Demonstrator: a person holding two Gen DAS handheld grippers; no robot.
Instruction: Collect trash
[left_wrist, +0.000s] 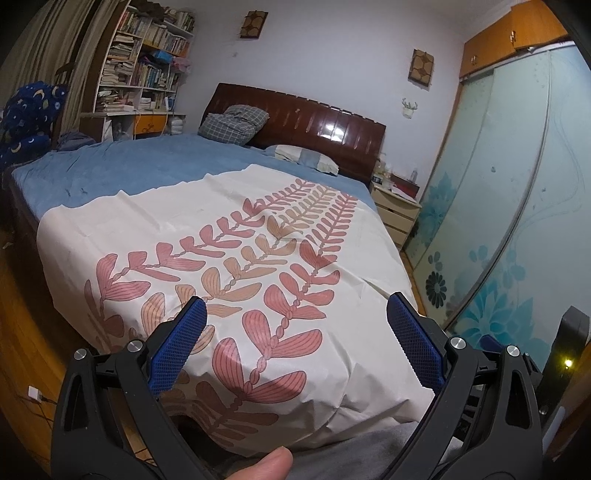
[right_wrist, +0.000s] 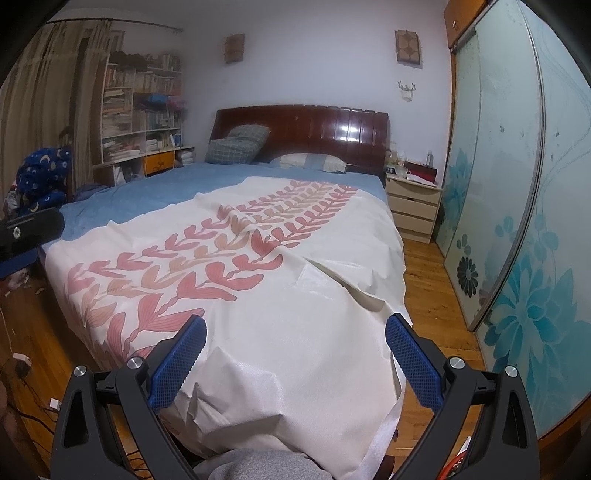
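A cream leaf-patterned cloth (left_wrist: 229, 266) is covering the blue-sheeted wooden bed (right_wrist: 155, 192); no trash is showing on it. Left claw (left_wrist: 295, 332) and right claw (right_wrist: 295, 350) are hovering level at its foot, both spread wide, gripping nothing.

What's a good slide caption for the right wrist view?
Open right tongs hover over the leaf-print bedspread, holding nothing.

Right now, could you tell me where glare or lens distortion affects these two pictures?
Left wrist view: glare on the glossy headboard; the fisheye bends the wardrobe door into a curve and darkens the corners. Right wrist view: the same bright patch on the headboard, a bowed wardrobe door, and the bookshelf looks soft.
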